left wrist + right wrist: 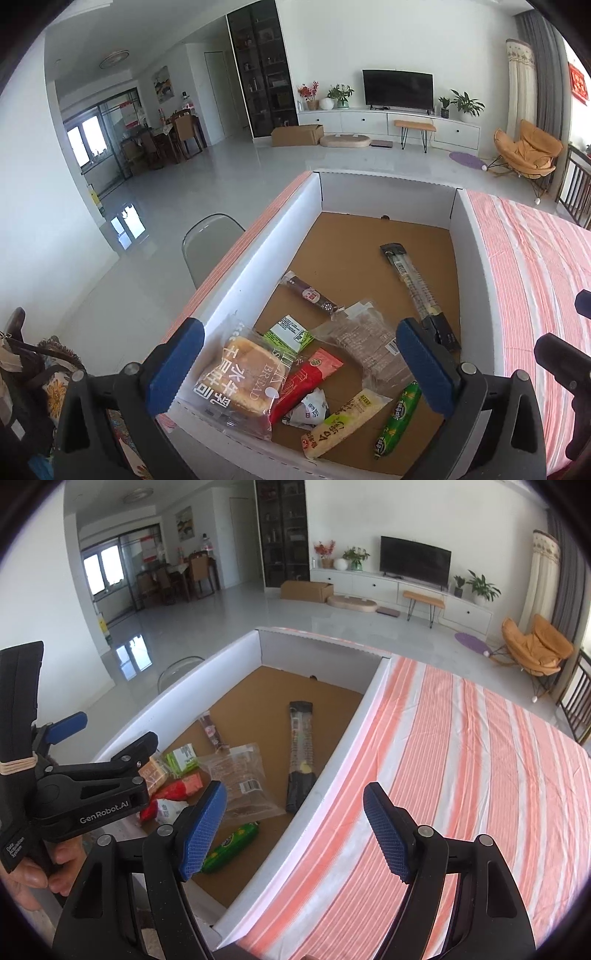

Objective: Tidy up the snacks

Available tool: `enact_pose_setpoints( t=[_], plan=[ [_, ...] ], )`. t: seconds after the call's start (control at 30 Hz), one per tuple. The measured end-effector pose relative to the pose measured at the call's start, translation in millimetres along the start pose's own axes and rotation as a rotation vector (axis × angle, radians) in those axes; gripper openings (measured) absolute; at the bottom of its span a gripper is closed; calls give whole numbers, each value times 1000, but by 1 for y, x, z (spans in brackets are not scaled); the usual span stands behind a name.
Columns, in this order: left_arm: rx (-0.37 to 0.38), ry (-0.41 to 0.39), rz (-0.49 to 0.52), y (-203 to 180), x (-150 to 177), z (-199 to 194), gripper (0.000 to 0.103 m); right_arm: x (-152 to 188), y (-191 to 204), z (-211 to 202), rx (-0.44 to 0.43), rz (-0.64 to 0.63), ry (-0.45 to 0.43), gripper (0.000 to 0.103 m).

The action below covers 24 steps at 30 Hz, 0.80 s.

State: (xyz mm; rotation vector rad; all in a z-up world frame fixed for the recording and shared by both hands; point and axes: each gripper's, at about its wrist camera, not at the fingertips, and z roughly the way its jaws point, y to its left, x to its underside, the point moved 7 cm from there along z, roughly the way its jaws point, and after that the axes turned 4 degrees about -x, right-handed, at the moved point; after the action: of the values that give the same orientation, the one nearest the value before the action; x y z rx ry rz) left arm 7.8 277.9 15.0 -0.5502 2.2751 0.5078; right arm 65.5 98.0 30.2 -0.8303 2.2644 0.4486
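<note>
A white cardboard box [258, 243] with a brown floor holds several snacks: a bread pack [236, 387], a red packet [306, 380], a green sausage [399, 417], a yellow bar [343, 421], a clear cracker bag [369, 339] and a long dark packet [417, 291]. My left gripper [301, 367] is open and empty above the box's near end. My right gripper [295, 830] is open and empty over the box's right wall [343, 746]. The left gripper also shows in the right wrist view [107, 738].
The box sits on a table with a red and white striped cloth [461, 775]. A grey chair [210, 240] stands beyond the table's left side. A living room with a TV [397, 88] lies behind.
</note>
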Motion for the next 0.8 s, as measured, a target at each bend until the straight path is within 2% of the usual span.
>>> enact_pose_setpoints(
  t=[0.27, 0.43, 0.63, 0.7, 0.8],
  plan=[
    [-5, -5, 33, 2, 1, -5, 103, 3, 3, -1, -2, 2, 2, 80],
    [36, -7, 22, 7, 2, -6, 103, 1, 4, 0, 8, 16, -13, 80],
    [62, -49, 8, 14, 0, -14, 103, -4, 8, -6, 10, 16, -52, 80],
    [79, -28, 12, 13, 2, -14, 103, -6, 9, -6, 12, 19, -59, 80],
    [47, 10, 30, 11, 4, -14, 103, -7, 8, -3, 36, 18, -47, 80]
  ],
)
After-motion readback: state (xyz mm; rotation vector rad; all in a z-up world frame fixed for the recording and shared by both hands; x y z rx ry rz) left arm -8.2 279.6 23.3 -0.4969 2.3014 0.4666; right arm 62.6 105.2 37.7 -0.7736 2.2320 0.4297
